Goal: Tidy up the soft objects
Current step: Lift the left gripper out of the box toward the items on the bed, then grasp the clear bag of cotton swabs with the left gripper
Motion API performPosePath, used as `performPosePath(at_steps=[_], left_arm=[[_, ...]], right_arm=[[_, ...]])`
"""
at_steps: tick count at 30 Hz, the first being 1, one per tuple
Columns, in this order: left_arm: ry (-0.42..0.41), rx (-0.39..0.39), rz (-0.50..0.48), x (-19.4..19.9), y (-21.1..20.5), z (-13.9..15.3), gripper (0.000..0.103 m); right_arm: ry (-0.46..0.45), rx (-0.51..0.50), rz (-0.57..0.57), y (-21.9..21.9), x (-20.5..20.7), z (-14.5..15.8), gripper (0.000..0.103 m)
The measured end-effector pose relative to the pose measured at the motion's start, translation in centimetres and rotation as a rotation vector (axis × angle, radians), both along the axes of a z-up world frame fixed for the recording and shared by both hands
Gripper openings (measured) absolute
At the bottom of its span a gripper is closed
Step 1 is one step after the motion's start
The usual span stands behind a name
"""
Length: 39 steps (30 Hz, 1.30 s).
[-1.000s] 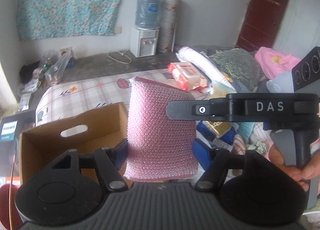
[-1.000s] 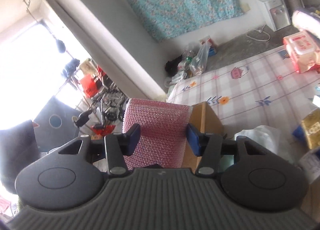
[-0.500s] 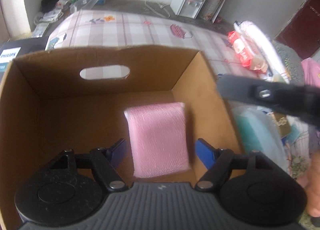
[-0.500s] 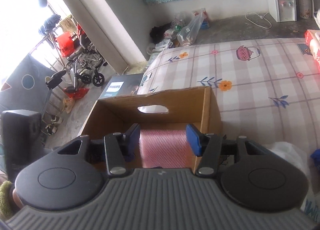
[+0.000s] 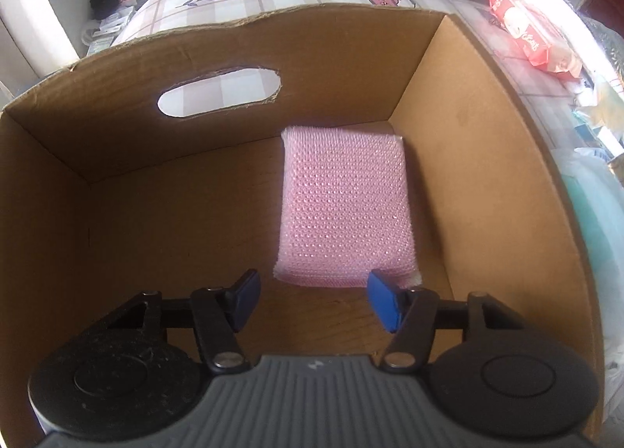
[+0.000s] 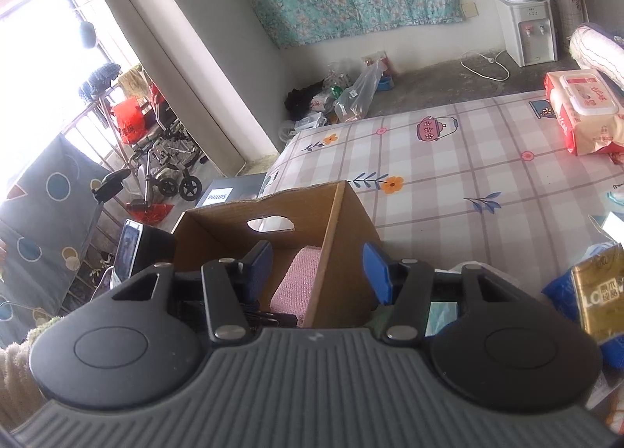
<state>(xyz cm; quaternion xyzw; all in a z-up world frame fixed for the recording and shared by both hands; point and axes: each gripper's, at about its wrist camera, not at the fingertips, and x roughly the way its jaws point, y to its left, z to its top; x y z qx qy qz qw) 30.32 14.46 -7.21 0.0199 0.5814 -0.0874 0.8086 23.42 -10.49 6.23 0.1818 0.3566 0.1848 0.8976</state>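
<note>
The pink sponge (image 5: 345, 210) lies flat in the box (image 5: 483, 128), just ahead of the empty, closing left gripper (image 5: 314, 301). The right gripper (image 6: 318, 272) hovers half-open, empty. The box sits on a checked bed (image 6: 448, 179).

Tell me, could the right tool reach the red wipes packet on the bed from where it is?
Probably yes: the wipes packet lies in the open on the checked bedsheet, nothing covers it, and the right tool is empty.
</note>
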Motion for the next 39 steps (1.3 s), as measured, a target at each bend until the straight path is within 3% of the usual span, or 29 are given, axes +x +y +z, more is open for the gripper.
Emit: performPosePath(at_steps=[3, 10, 12, 15, 17, 21, 26, 29, 32, 35, 39], left_arm=[[0.039, -0.03, 0.019, 0.9, -0.3, -0.8, 0.051], [0.049, -0.051, -0.005, 1.2, -1.5, -0.9, 0.051], [0.053, -0.031, -0.015, 1.0, -1.8, -0.9, 0.054], [0.05, -0.006, -0.018, 0.4, -1.8, -0.3, 0.073], [0.025, -0.003, -0.01, -0.3, -1.4, 0.7, 0.08], [-0.05, -0.012, 0.019, -2.0, -0.1, 4.2, 0.084], [-0.245, -0.006, 0.019, -5.0, -0.3, 11.1, 0.091], [-0.351, -0.017, -0.031, -4.8, -3.4, 15.1, 0.096], [-0.407, -0.023, -0.129, -4.0, -8.8, 17.1, 0.098], [-0.438, -0.005, -0.244, -3.3, -14.4, 17.6, 0.098], [-0.452, 0.015, -0.422, -2.0, -22.5, 15.6, 0.098]], right_arm=[[0.021, 0.023, -0.02, -1.2, -0.5, -0.8, 0.052], [0.061, 0.042, -0.08, -3.4, -0.9, -2.7, 0.052], [0.065, 0.044, -0.096, -4.1, -1.0, -3.0, 0.052], [0.067, 0.048, -0.126, -5.3, -1.6, -3.3, 0.054], [0.067, 0.058, -0.148, -6.3, -2.1, -3.4, 0.056], [0.051, 0.07, -0.193, -8.8, -3.4, -2.9, 0.059], [-0.009, 0.043, -0.278, -13.3, -5.1, -0.8, 0.063], [-0.025, 0.048, -0.345, -17.2, -5.5, 0.1, 0.064], [-0.021, 0.073, -0.418, -21.6, -5.1, 0.4, 0.064], [0.005, 0.104, -0.482, -25.5, -4.3, 0.1, 0.064], [0.064, 0.135, -0.535, -29.4, -1.9, -1.7, 0.064]])
